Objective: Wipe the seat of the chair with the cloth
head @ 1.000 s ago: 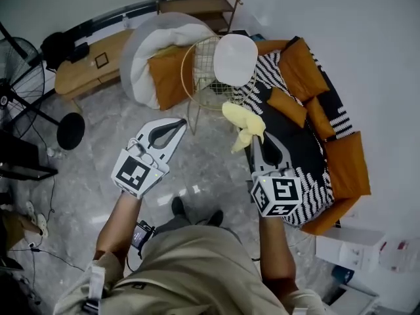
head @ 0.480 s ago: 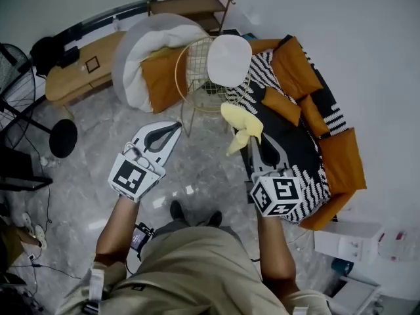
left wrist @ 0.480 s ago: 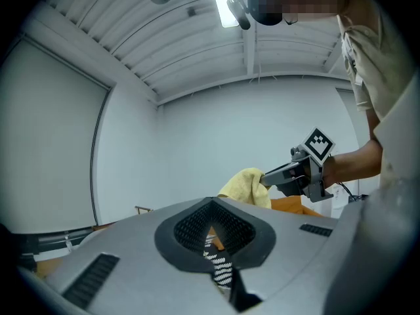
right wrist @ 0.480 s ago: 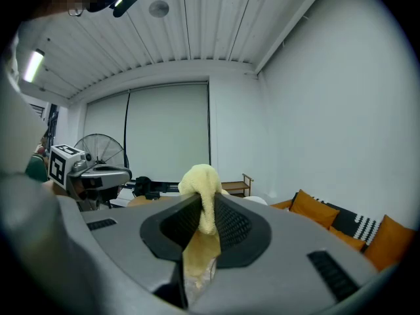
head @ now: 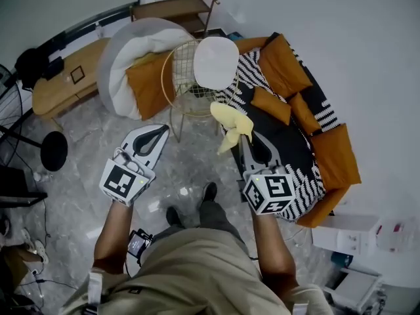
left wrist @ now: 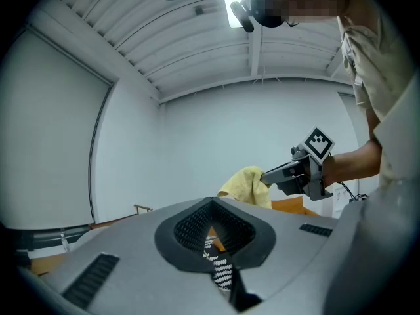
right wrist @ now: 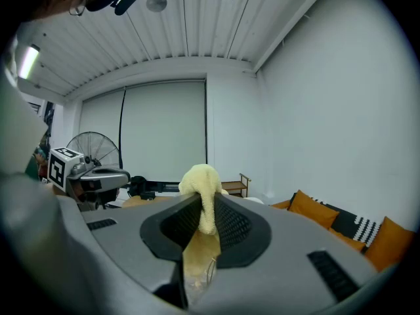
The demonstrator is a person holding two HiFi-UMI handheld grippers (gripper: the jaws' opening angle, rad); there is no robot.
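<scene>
One cloth (head: 231, 120) hangs pinched in the right hand-held gripper (head: 243, 138); the left hand-held gripper (head: 163, 130) is pressed together, empty. Approach step, likely: next, press it onto the chair seat (head: 216, 62) ahead.

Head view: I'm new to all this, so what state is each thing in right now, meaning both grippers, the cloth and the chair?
Left gripper: shut, holding nothing.
Right gripper: shut on the cloth.
Cloth: bunched up, pinched between the right gripper's jaws, held in the air, not on the seat.
Chair: upright on the floor.
Seat: bare, nothing lying on it.
</scene>
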